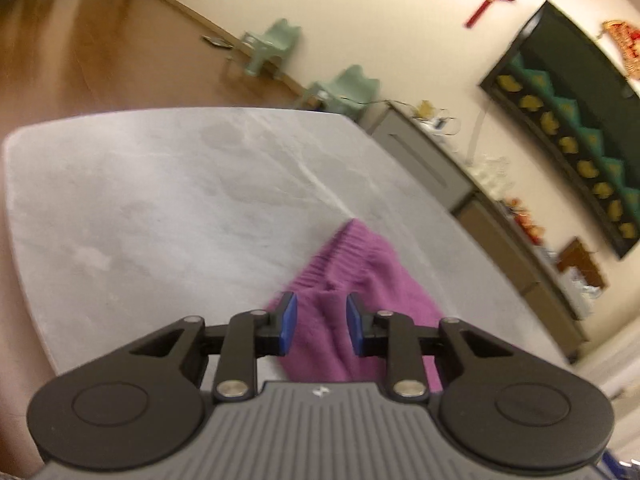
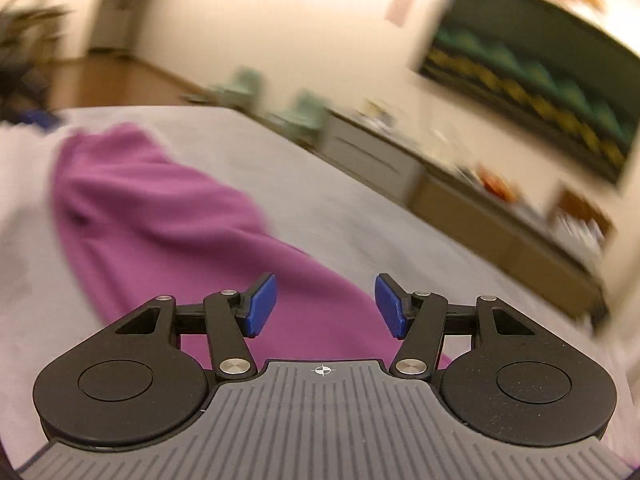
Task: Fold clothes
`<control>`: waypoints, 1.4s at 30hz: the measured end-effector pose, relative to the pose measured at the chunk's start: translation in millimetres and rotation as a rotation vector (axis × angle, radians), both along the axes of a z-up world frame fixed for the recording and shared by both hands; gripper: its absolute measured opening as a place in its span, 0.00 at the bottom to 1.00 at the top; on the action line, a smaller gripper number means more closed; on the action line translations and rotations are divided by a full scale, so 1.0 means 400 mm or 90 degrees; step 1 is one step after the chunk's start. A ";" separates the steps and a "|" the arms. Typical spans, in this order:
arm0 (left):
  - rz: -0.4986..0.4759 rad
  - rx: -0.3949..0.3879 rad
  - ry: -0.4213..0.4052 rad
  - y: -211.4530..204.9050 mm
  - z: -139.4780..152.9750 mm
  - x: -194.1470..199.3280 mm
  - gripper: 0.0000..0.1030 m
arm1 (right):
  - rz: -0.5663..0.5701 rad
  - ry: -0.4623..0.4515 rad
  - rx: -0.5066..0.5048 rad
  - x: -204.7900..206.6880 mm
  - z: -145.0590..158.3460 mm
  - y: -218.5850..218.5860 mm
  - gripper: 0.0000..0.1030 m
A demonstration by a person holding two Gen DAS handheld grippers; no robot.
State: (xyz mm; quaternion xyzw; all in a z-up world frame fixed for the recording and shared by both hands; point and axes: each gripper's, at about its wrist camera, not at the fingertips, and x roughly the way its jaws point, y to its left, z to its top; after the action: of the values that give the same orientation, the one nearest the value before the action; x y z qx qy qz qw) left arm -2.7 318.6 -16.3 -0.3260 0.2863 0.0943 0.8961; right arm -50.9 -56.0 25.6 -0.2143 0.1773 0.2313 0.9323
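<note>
A purple knitted garment [image 1: 352, 280] lies on the grey marbled table [image 1: 160, 200]; its ribbed end points away from me in the left wrist view. My left gripper [image 1: 322, 320] hovers open over the near part of the cloth, blue pads apart, nothing between them. In the right wrist view the same purple garment [image 2: 160, 216] stretches from far left toward the camera as a long band. My right gripper [image 2: 326, 306] is open above its near end, pads wide apart and holding nothing. That view is motion-blurred.
Beyond the table's far right edge runs a low sideboard [image 1: 460, 184] with small items on it, under a dark framed picture [image 1: 568, 120]. Two pale green chairs [image 1: 276, 48] stand by the wall on the wooden floor [image 1: 80, 48].
</note>
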 end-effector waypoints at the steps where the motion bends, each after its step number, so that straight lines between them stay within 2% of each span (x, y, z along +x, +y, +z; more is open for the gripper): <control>1: -0.020 0.000 0.007 -0.012 -0.001 0.017 0.26 | 0.031 -0.010 -0.007 -0.010 -0.008 0.053 0.57; 4: -0.072 0.009 0.043 -0.050 -0.011 0.078 0.30 | 0.126 -0.041 -0.028 -0.038 -0.031 0.214 0.57; 6: -0.076 0.021 0.067 -0.062 -0.027 0.104 0.34 | 0.189 -0.062 -0.043 -0.058 -0.047 0.321 0.57; 9: -0.068 0.005 0.080 -0.054 -0.048 0.116 0.38 | 0.244 -0.079 -0.106 -0.047 -0.090 0.428 0.56; 12: -0.059 -0.009 0.084 -0.040 -0.060 0.117 0.39 | 0.239 -0.051 -0.136 0.009 -0.118 0.469 0.33; 13: -0.055 -0.013 0.082 -0.037 -0.061 0.115 0.40 | 0.231 -0.034 -0.131 0.029 -0.119 0.469 0.15; 14: -0.052 -0.017 0.080 -0.034 -0.062 0.114 0.40 | 0.222 -0.017 -0.123 0.050 -0.118 0.465 0.07; 18: -0.011 -0.033 0.059 -0.024 -0.055 0.099 0.40 | 0.177 -0.003 -0.086 0.098 -0.086 0.428 0.10; 20: 0.013 -0.038 0.047 -0.020 -0.049 0.090 0.41 | 0.201 0.005 -0.076 0.092 -0.067 0.409 0.27; 21: 0.025 -0.035 0.043 -0.019 -0.045 0.084 0.42 | 0.233 0.010 -0.073 0.078 -0.058 0.404 0.28; 23: 0.037 -0.036 0.036 -0.013 -0.040 0.075 0.47 | 0.291 0.022 -0.072 0.053 -0.043 0.400 0.47; 25: 0.037 -0.043 0.035 -0.007 -0.037 0.073 0.47 | 0.308 0.014 -0.113 0.026 -0.053 0.427 0.49; 27: 0.032 -0.039 0.036 -0.007 -0.035 0.070 0.48 | 0.319 0.003 -0.169 0.010 -0.084 0.456 0.46; 29: 0.035 -0.043 0.033 -0.001 -0.032 0.064 0.48 | 0.293 -0.006 -0.208 0.004 -0.118 0.470 0.30; 30: 0.038 -0.047 0.028 0.003 -0.030 0.060 0.49 | 0.274 -0.002 -0.202 0.017 -0.117 0.468 0.05; 31: 0.040 -0.051 0.020 0.006 -0.027 0.056 0.50 | 0.255 0.002 -0.190 0.032 -0.111 0.464 0.01; 35: 0.017 -0.056 -0.009 -0.006 -0.014 0.054 0.55 | 0.188 0.004 -0.080 0.076 -0.027 0.427 0.01; 38: -0.008 -0.053 -0.008 -0.035 -0.013 0.056 0.58 | 0.156 0.022 -0.001 0.092 0.041 0.379 0.00; 42: -0.013 -0.082 -0.023 -0.059 -0.027 0.032 0.60 | 0.114 0.048 0.070 0.111 0.076 0.325 0.00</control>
State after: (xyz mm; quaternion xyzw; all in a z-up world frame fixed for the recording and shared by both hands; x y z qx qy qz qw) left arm 10.1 295.1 -27.1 -0.3817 0.2790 0.0606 0.8791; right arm -6.6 74.2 56.1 -0.1690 0.1796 0.3311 0.9108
